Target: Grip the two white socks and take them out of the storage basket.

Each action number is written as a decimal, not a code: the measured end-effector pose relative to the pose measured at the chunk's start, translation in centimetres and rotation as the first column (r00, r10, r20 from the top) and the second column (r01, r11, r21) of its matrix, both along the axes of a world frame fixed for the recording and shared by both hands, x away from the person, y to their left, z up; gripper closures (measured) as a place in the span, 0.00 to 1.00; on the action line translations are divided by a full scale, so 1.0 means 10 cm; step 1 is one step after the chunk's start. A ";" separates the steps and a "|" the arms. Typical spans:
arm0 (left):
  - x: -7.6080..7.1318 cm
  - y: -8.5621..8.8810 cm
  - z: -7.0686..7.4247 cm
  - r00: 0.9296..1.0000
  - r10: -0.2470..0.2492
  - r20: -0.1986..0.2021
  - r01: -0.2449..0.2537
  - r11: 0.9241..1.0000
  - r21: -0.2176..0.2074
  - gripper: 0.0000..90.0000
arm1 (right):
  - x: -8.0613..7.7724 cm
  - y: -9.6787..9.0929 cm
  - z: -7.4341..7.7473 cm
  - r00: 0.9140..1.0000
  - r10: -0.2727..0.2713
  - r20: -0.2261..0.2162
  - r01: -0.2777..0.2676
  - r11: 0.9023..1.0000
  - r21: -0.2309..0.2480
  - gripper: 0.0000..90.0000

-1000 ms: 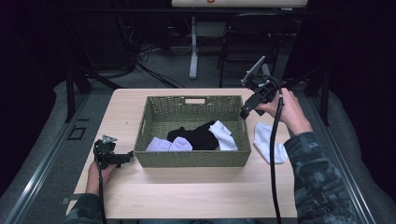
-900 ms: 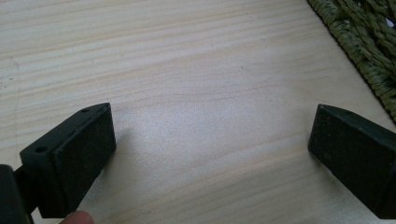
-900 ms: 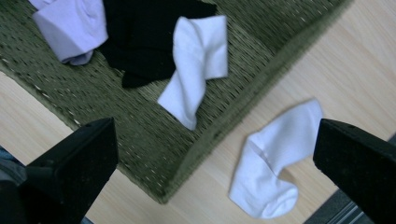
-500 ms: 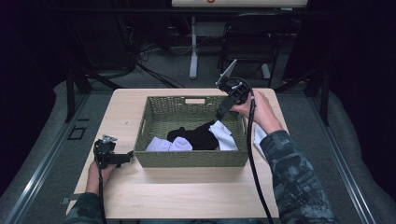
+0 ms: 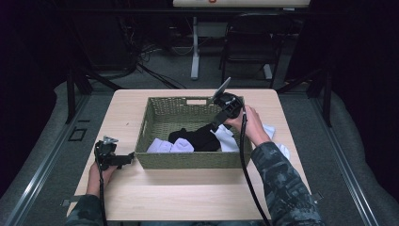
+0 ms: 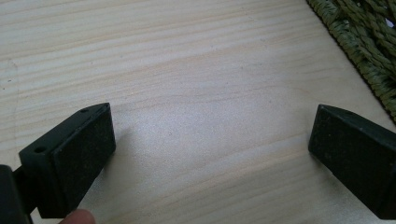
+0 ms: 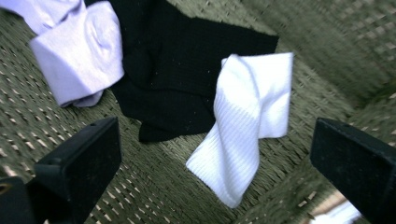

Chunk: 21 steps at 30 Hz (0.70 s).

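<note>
A white cloth (image 5: 275, 141) lies (partly hidden) on the table (image 5: 188, 197).

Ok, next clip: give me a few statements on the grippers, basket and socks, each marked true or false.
1. The right gripper is over the basket with jaws open. True.
2. The white sock is clamped between the right gripper's jaws. False: it lies loose on the basket floor.
3. The left gripper is open over bare table beside the basket. True.
4. The black sock lies on the table outside the basket. False: it is inside the basket.
</note>
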<state>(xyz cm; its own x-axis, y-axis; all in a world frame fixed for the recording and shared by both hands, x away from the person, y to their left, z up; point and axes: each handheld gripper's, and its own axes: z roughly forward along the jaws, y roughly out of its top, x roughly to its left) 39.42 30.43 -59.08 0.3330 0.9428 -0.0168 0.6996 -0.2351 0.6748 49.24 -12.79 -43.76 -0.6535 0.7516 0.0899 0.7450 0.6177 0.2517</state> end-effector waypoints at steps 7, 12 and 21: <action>0.00 0.00 0.00 1.000 -0.001 0.000 0.001 1.000 0.000 0.00 | 0.05 0.02 -0.26 0.999 -0.028 -0.020 0.028 1.000 -0.009 0.06; 0.00 0.00 0.00 1.000 0.000 0.000 0.000 1.000 0.000 0.00 | 0.08 0.05 -0.48 0.999 -0.031 -0.032 0.030 0.998 -0.050 0.13; 0.00 0.00 0.00 1.000 -0.001 0.000 0.001 1.000 0.000 0.00 | 0.13 0.14 -0.74 0.997 -0.078 -0.020 0.075 0.988 -0.132 0.36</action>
<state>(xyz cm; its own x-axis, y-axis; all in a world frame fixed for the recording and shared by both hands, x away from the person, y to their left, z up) 39.44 30.44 -59.08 0.3340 0.9424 -0.0165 0.6991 -0.2359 0.6750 50.51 -11.43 -51.16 -0.5925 0.8056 0.0026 0.7964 0.5852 0.1529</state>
